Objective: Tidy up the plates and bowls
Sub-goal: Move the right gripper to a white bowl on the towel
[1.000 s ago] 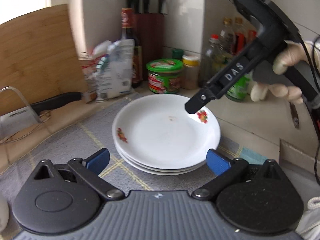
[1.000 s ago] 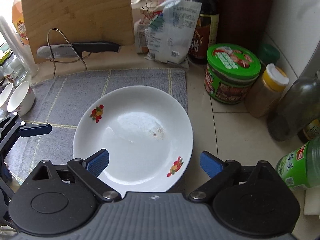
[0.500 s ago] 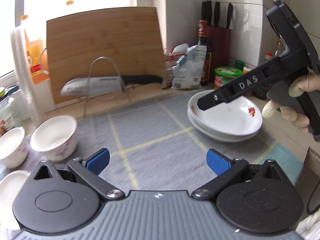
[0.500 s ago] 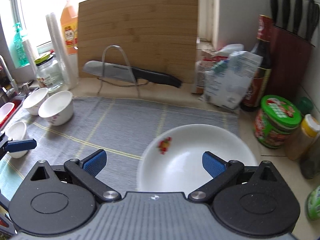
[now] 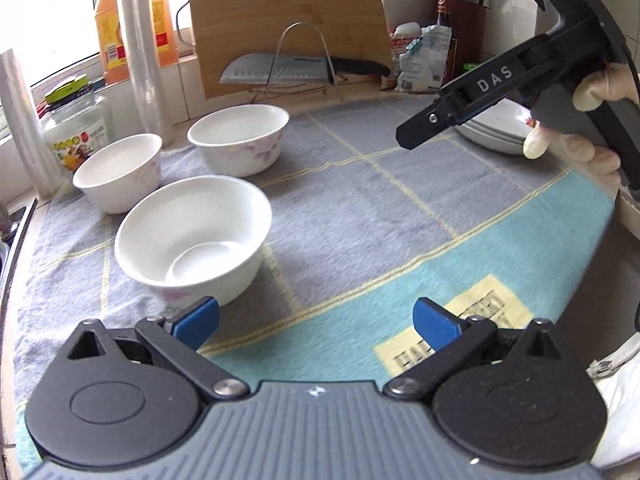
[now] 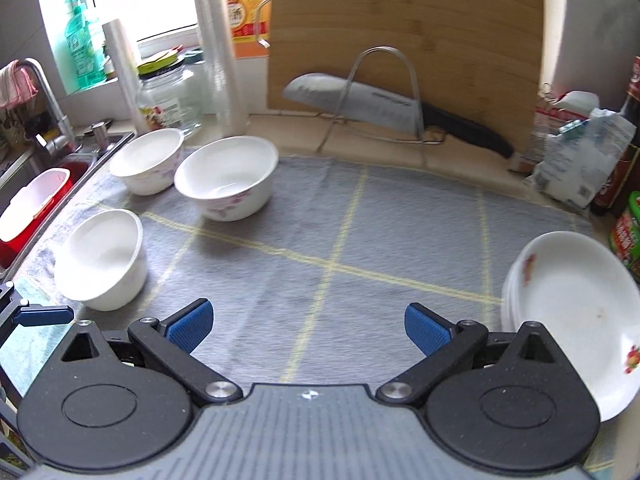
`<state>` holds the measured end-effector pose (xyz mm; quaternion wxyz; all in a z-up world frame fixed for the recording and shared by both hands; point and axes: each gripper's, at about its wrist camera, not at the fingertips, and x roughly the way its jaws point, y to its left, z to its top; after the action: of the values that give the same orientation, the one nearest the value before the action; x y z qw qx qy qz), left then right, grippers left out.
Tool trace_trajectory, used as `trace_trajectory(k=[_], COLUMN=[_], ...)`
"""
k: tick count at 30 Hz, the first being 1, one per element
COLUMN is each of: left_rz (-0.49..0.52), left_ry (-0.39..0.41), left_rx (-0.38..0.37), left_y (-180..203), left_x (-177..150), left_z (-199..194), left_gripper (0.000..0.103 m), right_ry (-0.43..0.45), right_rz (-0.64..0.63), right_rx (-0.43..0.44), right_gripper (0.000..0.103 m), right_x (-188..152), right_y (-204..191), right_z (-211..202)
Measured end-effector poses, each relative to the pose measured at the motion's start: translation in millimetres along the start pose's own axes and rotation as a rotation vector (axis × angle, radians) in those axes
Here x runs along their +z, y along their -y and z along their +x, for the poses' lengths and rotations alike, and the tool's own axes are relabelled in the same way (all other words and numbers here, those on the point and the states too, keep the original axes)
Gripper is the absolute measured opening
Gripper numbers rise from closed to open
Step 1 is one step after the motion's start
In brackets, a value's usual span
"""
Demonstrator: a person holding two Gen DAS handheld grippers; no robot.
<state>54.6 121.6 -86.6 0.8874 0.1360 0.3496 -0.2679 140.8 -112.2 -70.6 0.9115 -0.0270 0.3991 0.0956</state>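
Both tools [image 5: 316,320] [image 6: 306,328], apparently empty, have swung from plates [image 6: 576,328] toward bowls [image 5: 192,236].

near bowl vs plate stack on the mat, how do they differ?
The near bowl is deep and stands alone at the mat's left; the plate stack is shallow, several nested, at the mat's right edge. The bowl shows faint pink flowers outside; the top plate has red flower prints inside. Both are white, upright and empty.
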Motion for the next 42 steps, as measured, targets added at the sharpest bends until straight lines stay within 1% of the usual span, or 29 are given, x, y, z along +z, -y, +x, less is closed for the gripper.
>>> trace_trajectory(k=[5,10,15,18,20,27,35,38,42], left_rz=[0.005,0.027,0.049,0.051,0.024,0.029,0.024,0.038,0.044], left_ry=[-0.019,-0.006,-0.001,-0.027,-0.025,0.023,0.012,0.048,0.081], left_rx=[0.02,-0.015,-0.046,-0.05,-0.065,-0.068,-0.056,-0.024,-0.006], left_y=[-34.7,-54.3,-60.2,-62.4,-65.7,-68.5,-71.3,-70.6,-73.0], left_x=[-19.7,-21.9,-16.7,-17.2,-16.8,-18.5,-11.8,-9.7,-4.4], left_z=[3.7,7.3,18.7,28.9,30.6,32.6,39.2,35.1,32.4], left_gripper=[0.102,0.102,0.102,0.103,0.102,0.103,0.102,0.102,0.102], right_ry=[-0.015,-0.02,-0.027,-0.031,-0.035,-0.05,-0.054,-0.055,-0.059], right_rz=[-0.02,-0.026,-0.028,-0.036,-0.038,-0.067,-0.096,-0.098,-0.099], right_rx=[-0.011,-0.036,-0.041,-0.019,-0.007,0.044,0.091,0.112,0.146], right_gripper=[0.103,0.103,0.103,0.103,0.103,0.103,0.103,0.103,0.103], right_x=[2.2,4.9,5.8,6.1,6.4,13.4,24.1,27.8,31.8], right_y=[-40.8,-66.0,-75.8,-77.6,-79.6,-89.5,-100.9,-104.8,-110.6], right_z=[11.4,12.9,11.3,13.8,16.4,30.0,41.3,45.0,50.9])
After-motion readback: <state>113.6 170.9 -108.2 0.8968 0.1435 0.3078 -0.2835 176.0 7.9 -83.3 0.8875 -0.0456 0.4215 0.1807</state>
